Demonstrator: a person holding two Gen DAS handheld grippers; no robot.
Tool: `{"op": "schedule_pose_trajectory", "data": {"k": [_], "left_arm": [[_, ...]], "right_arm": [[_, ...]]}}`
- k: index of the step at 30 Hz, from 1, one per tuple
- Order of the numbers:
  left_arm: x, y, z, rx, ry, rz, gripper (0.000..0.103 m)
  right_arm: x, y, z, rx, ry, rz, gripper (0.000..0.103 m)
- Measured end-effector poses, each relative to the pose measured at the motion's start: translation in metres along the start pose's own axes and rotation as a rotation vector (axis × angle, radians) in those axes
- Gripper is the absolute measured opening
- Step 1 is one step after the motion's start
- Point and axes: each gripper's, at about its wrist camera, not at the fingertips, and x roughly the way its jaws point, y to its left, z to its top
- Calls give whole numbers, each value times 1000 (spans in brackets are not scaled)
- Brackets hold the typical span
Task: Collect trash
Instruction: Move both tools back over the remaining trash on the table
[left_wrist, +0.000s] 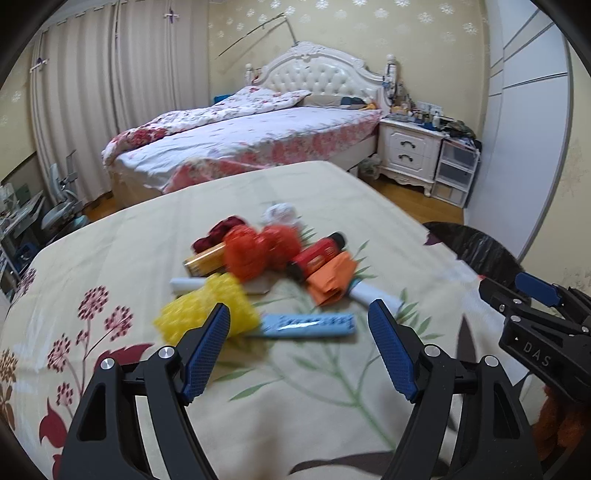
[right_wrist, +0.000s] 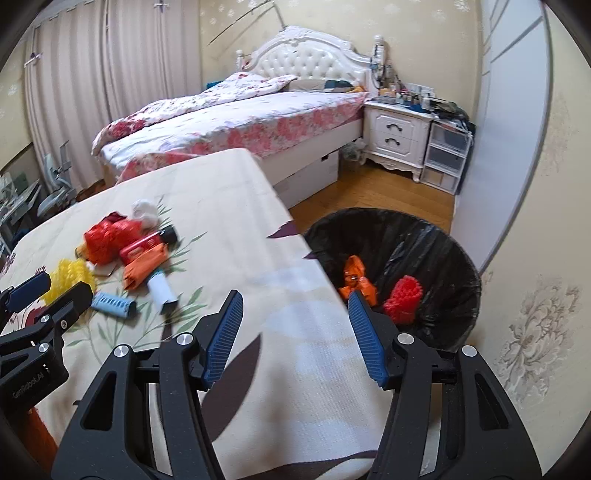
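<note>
Your left tool (left_wrist: 299, 325) stands wide apart with nothing between its pads, hovering over the cloth-covered surface (left_wrist: 110, 258). Just past its left fingertip lies a yellow mesh sleeve (left_wrist: 192, 314), and beside that a light blue wrapper (left_wrist: 310, 325). Behind them the rest of the trash sits in a heap: a gold box (left_wrist: 207, 262), orange netting (left_wrist: 255, 251), a red tube (left_wrist: 317, 254), an orange paper bag (left_wrist: 332, 280) and a white roll (left_wrist: 373, 295). Motion blurs the whole pile.

Your right tool (right_wrist: 295, 314) is half open and empty, poised over the surface's right edge. Just right of that edge, on the floor, stands the bin (right_wrist: 454, 251) with its black liner. In it already lie an orange scrap (right_wrist: 354, 277) and a red mesh piece (right_wrist: 404, 295), side by side.
</note>
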Motion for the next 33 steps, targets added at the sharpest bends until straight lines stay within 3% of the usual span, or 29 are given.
{"op": "schedule_pose_trajectory", "data": {"k": [12,31,33], "left_arm": [[12,54,-8,-69,30,80,75],[47,66,1,-50,124,39,80],[47,67,1,-57,128,30,73]], "right_arm": [[10,33,7,-45,16,57,60],[34,50,24,-56,38,90,62],[35,51,25,-58,38,92,62]]}}
